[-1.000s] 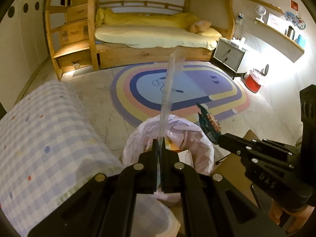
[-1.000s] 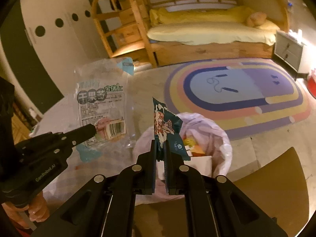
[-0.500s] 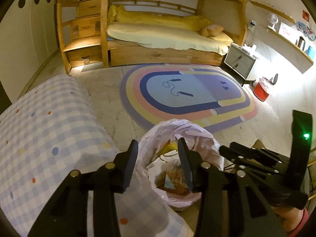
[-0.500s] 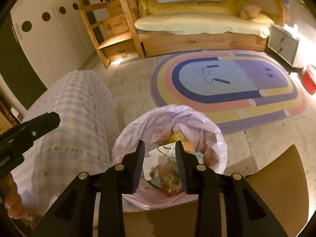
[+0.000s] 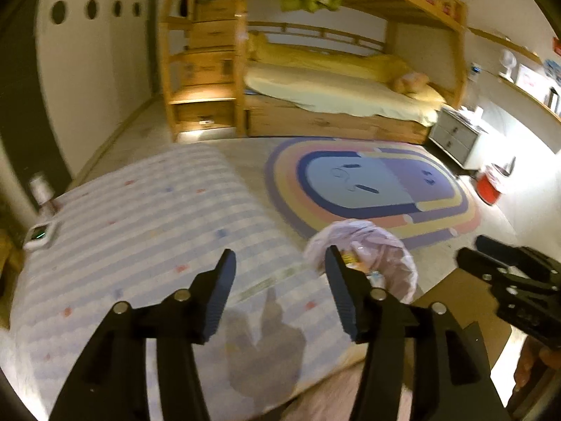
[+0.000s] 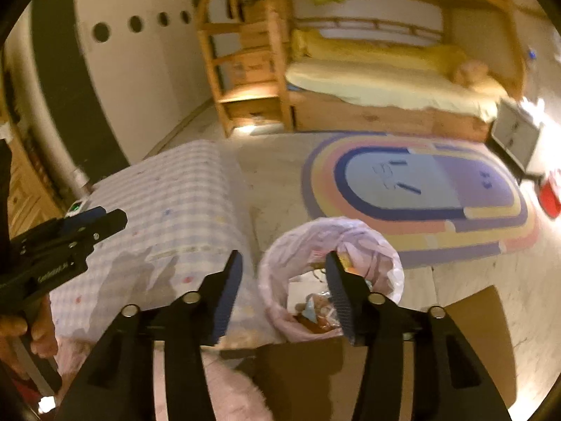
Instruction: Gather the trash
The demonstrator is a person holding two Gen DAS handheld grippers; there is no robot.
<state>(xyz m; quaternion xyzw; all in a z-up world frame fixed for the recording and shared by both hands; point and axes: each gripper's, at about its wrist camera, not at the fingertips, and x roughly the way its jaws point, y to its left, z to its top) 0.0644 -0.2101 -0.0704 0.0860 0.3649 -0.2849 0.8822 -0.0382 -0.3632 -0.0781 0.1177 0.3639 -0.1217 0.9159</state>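
Note:
A trash bin lined with a pale pink bag stands on the floor beside the table; wrappers lie inside it. It also shows in the left wrist view. My left gripper is open and empty, over the checked tablecloth, left of the bin. My right gripper is open and empty, above the bin's near left rim. Each gripper also shows in the other view, the left one and the right one.
A brown chair seat sits right of the bin. A small white device with a green light lies at the table's far left edge. A rainbow rug, a bunk bed, a nightstand and a red bin lie beyond.
Both grippers opened and dropped their wrappers into the bin. They have since drawn back and swung left, the left one over the table.

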